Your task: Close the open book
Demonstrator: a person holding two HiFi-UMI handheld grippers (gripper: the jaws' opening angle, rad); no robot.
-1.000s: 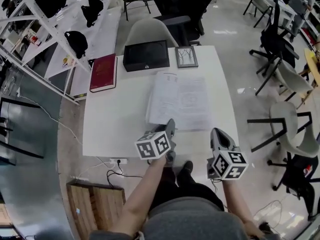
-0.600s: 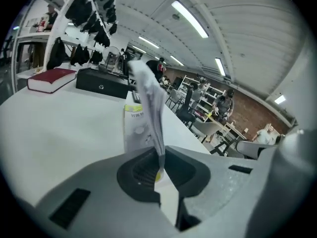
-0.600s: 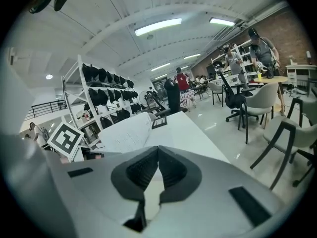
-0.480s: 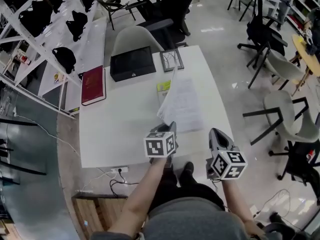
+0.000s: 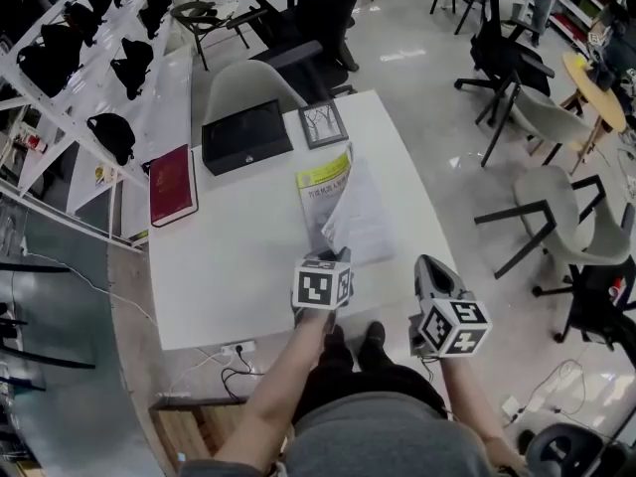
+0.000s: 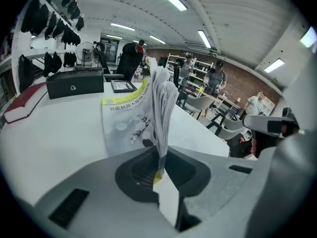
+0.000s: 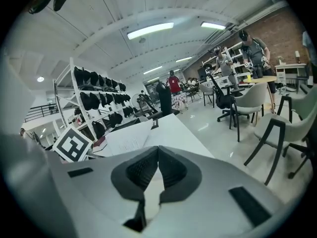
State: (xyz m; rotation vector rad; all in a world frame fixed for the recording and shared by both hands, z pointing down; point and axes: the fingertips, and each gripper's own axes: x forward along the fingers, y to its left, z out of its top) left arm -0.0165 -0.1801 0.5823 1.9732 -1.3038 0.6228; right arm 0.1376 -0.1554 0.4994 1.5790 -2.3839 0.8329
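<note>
The book (image 5: 341,205) lies in the middle of the white table (image 5: 219,266), half closed. Its left half stands up on edge and shows a yellow and white cover (image 5: 325,182). My left gripper (image 5: 321,258) is at the book's near edge, shut on that raised stack of pages. In the left gripper view the pages (image 6: 162,103) rise straight out from between the pressed jaws of the left gripper (image 6: 159,155), cover (image 6: 126,118) to the left. My right gripper (image 5: 424,263) hangs off the table's near right corner, shut and empty; the right gripper (image 7: 157,151) in its own view holds nothing.
At the table's far side stand a black box (image 5: 246,135) and a small picture frame (image 5: 323,123); a red book (image 5: 171,184) lies at the far left. A white chair (image 5: 248,79) is tucked behind the table. Grey chairs (image 5: 552,117) stand to the right.
The book lay flat open; its left half has been lifted and swung rightward to upright, so the cover shows. The left gripper has moved a little right with it. The right gripper barely moved.
</note>
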